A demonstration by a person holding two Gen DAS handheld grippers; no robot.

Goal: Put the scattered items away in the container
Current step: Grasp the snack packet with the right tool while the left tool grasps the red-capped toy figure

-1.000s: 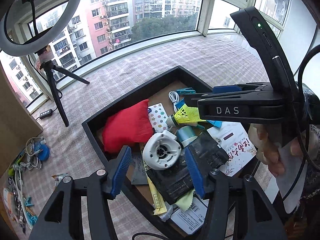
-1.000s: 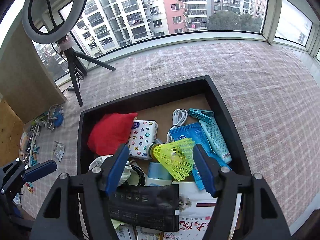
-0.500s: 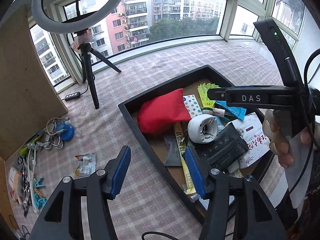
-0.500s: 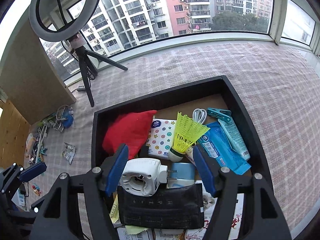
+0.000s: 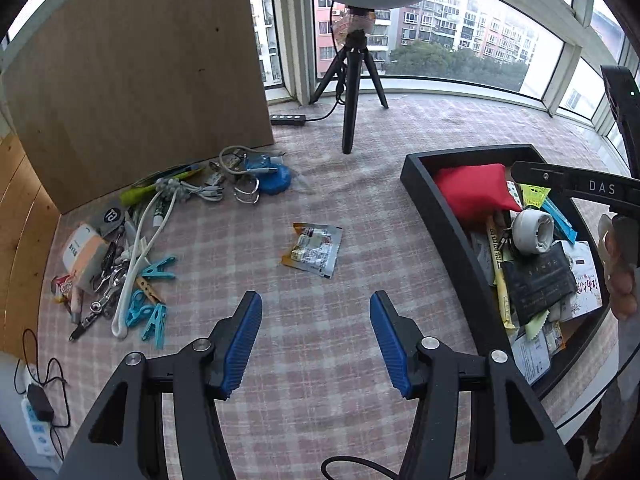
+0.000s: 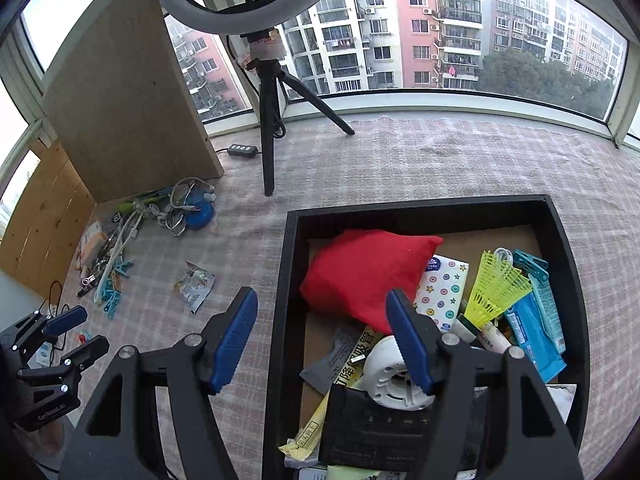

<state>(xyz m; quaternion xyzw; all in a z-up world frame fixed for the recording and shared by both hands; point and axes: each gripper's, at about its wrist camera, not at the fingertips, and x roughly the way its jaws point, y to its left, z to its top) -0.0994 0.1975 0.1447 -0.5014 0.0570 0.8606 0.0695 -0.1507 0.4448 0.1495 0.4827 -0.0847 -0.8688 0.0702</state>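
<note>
Your left gripper [image 5: 316, 340] hangs over bare checked cloth [image 5: 304, 420], its blue fingers [image 5: 242, 342] spread wide with nothing between them. Just beyond its tips lies a small foil snack packet [image 5: 313, 249], alone on the cloth. Farther off to the left, against a wooden board [image 5: 136, 80], sits the scattered pile [image 5: 132, 256]: blue clothes pegs, white cords, a green pen, a round blue object and other small things too tangled to tell apart.

To the right stands the black container [image 6: 286, 280], already crowded. A red cushion [image 6: 366, 276] fills its far left corner, with a spotted tissue pack [image 6: 442, 292] and a yellow shuttlecock [image 6: 496, 290] to its right, and a white round device [image 6: 390, 376] nearer you.

Your right gripper [image 6: 322, 342] hovers over the container's left wall, its fingers also spread and empty; one tip is over the cloth, the other over the cushion's near edge. A ring light on a black tripod [image 6: 268, 120] stands far off by the window.
</note>
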